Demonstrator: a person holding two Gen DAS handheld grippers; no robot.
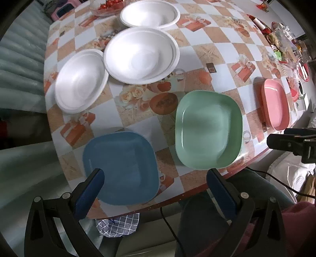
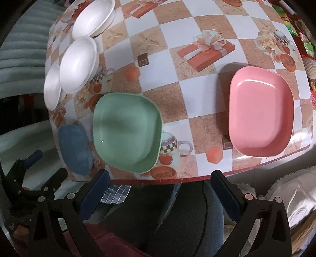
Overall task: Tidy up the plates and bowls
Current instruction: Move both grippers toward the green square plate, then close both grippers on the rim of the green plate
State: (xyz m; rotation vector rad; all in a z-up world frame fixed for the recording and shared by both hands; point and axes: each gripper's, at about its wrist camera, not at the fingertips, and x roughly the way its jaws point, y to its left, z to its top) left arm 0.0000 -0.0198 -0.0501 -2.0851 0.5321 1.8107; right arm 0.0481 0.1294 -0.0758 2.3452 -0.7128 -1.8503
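Three square plastic plates lie in a row along the near edge of the table [image 2: 199, 98], each flat on the checked orange-and-white oilcloth and apart from the others. The blue plate [image 1: 121, 168] sits at the left end, the green plate [image 1: 208, 129] in the middle, and the pink plate [image 2: 260, 112] at the right end, well apart from the green one. All three are empty.

Behind the blue and green plates stand three white foam bowls. The nearest bowl [image 1: 81, 81] is beside the table's left edge; the middle bowl [image 1: 141, 55] overlaps its rim, and the far bowl [image 1: 150, 12] stands just behind the middle one. Each seems to rest on a second white piece of the same shape, though I cannot tell whether that is a plate or another bowl.

The left hand-held gripper [image 1: 156, 182] hangs over the near table edge, between the blue plate and the green plate, its blue-padded fingers spread wide and holding nothing. The right hand-held gripper [image 2: 160, 184] hangs just off the table edge, to the right of the green plate, its fingers likewise wide apart and empty.

A checked cloth [image 1: 118, 224] shows below the table edge, and packets and clutter crowd the table's far right corner.
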